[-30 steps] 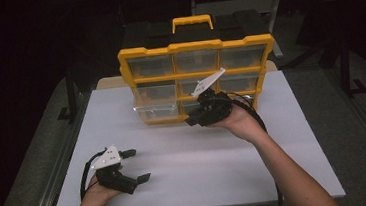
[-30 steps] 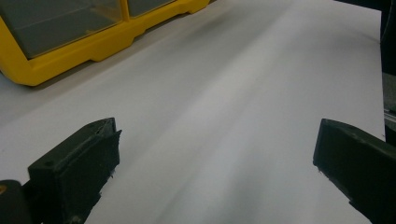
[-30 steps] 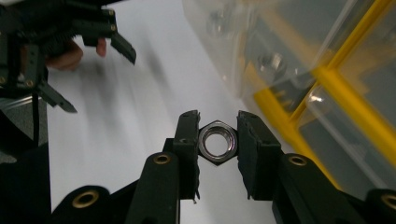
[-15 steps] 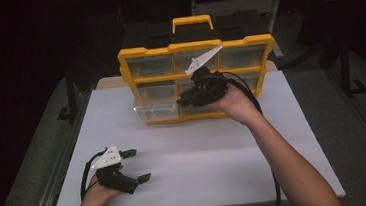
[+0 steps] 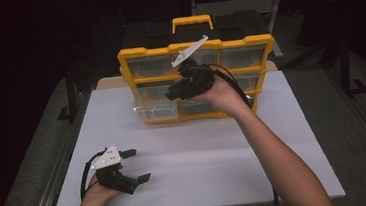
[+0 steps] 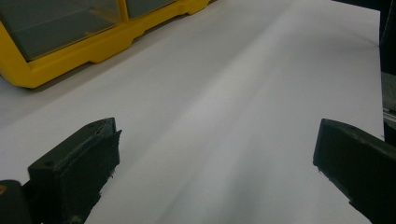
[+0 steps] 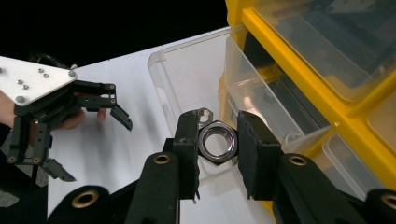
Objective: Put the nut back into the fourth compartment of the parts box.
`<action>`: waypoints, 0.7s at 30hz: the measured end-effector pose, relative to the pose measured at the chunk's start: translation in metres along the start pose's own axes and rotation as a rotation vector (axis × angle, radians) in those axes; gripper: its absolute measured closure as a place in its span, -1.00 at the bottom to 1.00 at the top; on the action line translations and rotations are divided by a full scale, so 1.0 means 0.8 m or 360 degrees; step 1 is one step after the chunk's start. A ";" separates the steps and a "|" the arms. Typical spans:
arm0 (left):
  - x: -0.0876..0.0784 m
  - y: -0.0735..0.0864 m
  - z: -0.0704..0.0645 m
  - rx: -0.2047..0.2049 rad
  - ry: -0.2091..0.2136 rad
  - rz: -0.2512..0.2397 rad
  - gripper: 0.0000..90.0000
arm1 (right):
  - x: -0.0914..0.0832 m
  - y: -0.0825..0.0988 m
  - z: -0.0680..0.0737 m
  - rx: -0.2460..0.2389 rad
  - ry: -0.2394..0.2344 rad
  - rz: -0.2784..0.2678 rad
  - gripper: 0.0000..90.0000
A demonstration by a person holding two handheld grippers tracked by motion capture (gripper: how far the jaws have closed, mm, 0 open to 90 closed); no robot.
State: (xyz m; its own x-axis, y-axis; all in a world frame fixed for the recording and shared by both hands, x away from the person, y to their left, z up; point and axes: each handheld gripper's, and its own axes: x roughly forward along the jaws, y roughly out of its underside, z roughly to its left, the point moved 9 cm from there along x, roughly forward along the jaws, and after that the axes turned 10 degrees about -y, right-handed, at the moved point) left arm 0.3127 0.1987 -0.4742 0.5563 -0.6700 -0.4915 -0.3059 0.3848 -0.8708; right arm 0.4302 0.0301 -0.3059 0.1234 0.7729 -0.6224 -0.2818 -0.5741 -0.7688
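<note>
My right gripper [image 7: 217, 140] pinches a steel nut [image 7: 216, 141] flat-to-flat so it can't roll. The open clear drawer [image 7: 187, 79] sits just beyond it. My left gripper [image 5: 131, 165] rests unclenched, out of the way.

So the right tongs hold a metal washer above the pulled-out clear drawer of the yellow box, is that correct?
Not quite: the right tongs hold a six-sided metal nut, not a washer, as the right gripper view shows. It is above the pulled-out clear drawer of the yellow box.

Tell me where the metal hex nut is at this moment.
The hex nut sits clamped in the right gripper, above the pulled-out clear drawer of the yellow organizer.
</note>
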 end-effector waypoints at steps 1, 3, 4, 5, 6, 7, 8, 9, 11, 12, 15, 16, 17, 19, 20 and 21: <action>0.000 0.000 0.000 0.0003 0.0000 0.0001 -0.99 | 0.002 -0.001 0.000 0.0016 0.0001 -0.0003 0.53; 0.000 0.000 0.000 0.0003 0.0001 0.0001 -0.99 | 0.007 -0.001 -0.004 -0.0011 -0.0003 0.0006 0.53; 0.000 0.000 0.000 0.0001 0.0000 -0.0003 -0.99 | 0.009 -0.001 -0.005 -0.0012 -0.0001 0.0008 0.53; 0.000 -0.001 0.000 -0.0006 0.0002 -0.0013 -0.99 | 0.011 -0.001 -0.006 -0.0010 0.0000 0.0015 0.53; 0.000 -0.001 0.000 -0.0009 0.0002 -0.0014 -0.99 | 0.013 -0.001 -0.007 -0.0006 0.0003 0.0018 0.52; 0.000 -0.001 0.000 -0.0009 0.0001 -0.0012 -0.99 | 0.014 -0.001 -0.007 0.0016 0.0002 0.0018 0.52; 0.000 -0.001 0.000 -0.0007 0.0002 -0.0012 -0.99 | 0.015 -0.001 -0.006 0.0036 -0.0007 0.0013 0.48; 0.000 -0.001 0.000 -0.0008 0.0002 -0.0013 -0.99 | 0.016 -0.001 -0.008 0.0029 -0.0005 0.0004 0.39; 0.000 -0.001 0.000 -0.0006 0.0002 -0.0010 -0.99 | 0.014 -0.004 -0.010 -0.0002 0.0004 -0.0028 0.24; 0.000 -0.001 0.000 -0.0006 0.0003 -0.0011 -0.99 | 0.012 -0.005 -0.008 0.0024 0.0007 -0.0045 0.15; 0.000 -0.001 0.000 -0.0008 0.0004 -0.0010 -0.99 | 0.007 -0.003 -0.008 0.0031 0.0006 -0.0056 -0.02; 0.000 -0.001 0.000 -0.0007 0.0006 -0.0008 -0.99 | 0.005 -0.002 -0.009 0.0009 0.0011 -0.0052 -0.07; 0.000 0.000 0.000 -0.0009 0.0009 -0.0008 -0.99 | 0.003 -0.001 -0.009 0.0009 0.0021 -0.0064 -0.12; 0.000 0.000 -0.001 -0.0017 0.0015 0.0001 -0.99 | -0.003 0.001 -0.008 0.0036 0.0036 -0.0093 -0.21; 0.000 0.001 -0.001 -0.0021 0.0018 0.0000 -0.99 | -0.006 0.003 -0.005 0.0063 0.0034 -0.0102 -0.26; 0.000 0.001 -0.001 -0.0026 0.0019 0.0002 -0.99 | -0.008 0.007 -0.007 0.0030 0.0053 -0.0118 -0.30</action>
State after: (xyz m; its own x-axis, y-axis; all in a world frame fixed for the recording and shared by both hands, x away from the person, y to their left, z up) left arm 0.3119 0.1981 -0.4748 0.5466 -0.6772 -0.4925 -0.3194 0.3751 -0.8702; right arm 0.4330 0.0204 -0.3065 0.1762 0.8036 -0.5684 -0.2883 -0.5100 -0.8104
